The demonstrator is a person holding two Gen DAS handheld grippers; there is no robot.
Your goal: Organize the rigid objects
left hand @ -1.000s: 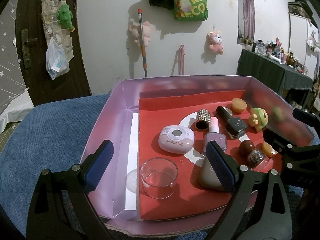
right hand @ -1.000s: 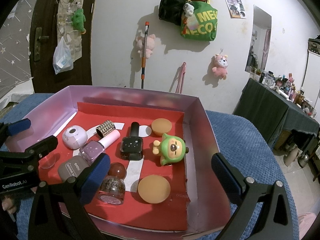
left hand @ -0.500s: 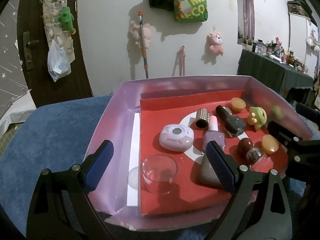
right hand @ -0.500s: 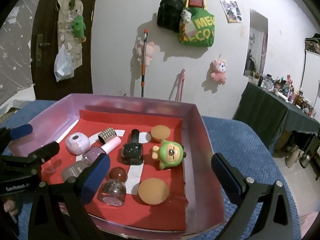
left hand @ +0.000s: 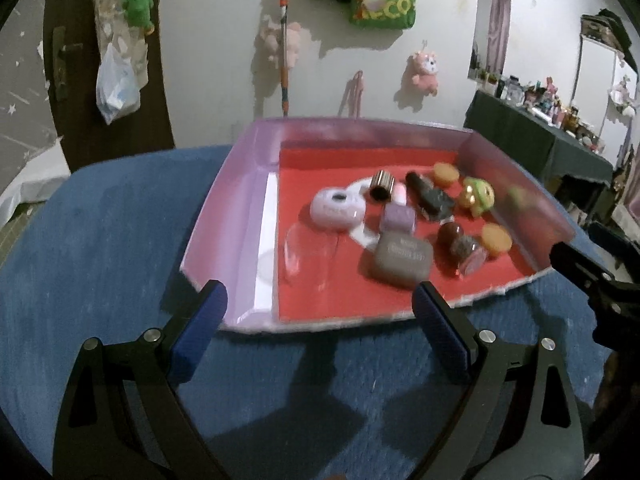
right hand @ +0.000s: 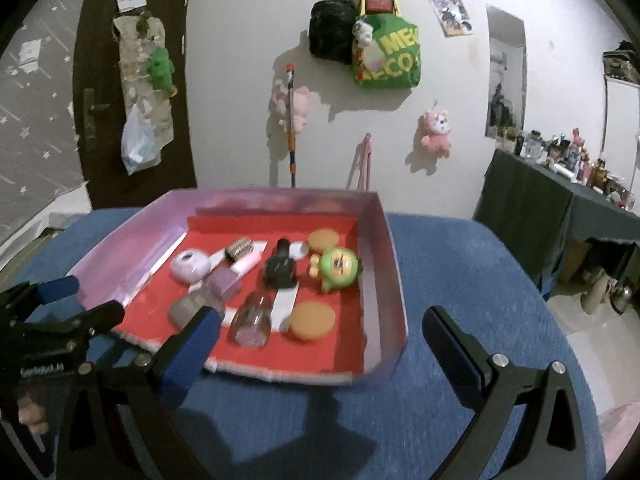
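Note:
A purple box (left hand: 236, 204) (right hand: 382, 280) with a red floor lies on the blue cloth. In it are a clear glass cup (left hand: 306, 246), a lilac round case (left hand: 336, 208) (right hand: 190, 266), nail polish bottles (left hand: 430, 198) (right hand: 280, 266), a grey bottle (left hand: 404, 258), a green figurine (left hand: 476, 196) (right hand: 338, 266) and orange discs (left hand: 496, 238) (right hand: 312, 318). My left gripper (left hand: 318, 336) is open and empty, in front of the box's near edge. My right gripper (right hand: 320, 354) is open and empty, just short of the box's near right corner.
The blue cloth (left hand: 100, 240) (right hand: 480, 300) covers the table around the box. A wall with hanging bags and plush toys (right hand: 384, 60) stands behind. A dark door (left hand: 80, 60) is at the left, and a cluttered dark table (right hand: 560, 184) is at the right.
Both grippers have drawn back and up from the box, so their fingers now stand over the cloth before its near edge. The objects in the box have not moved.

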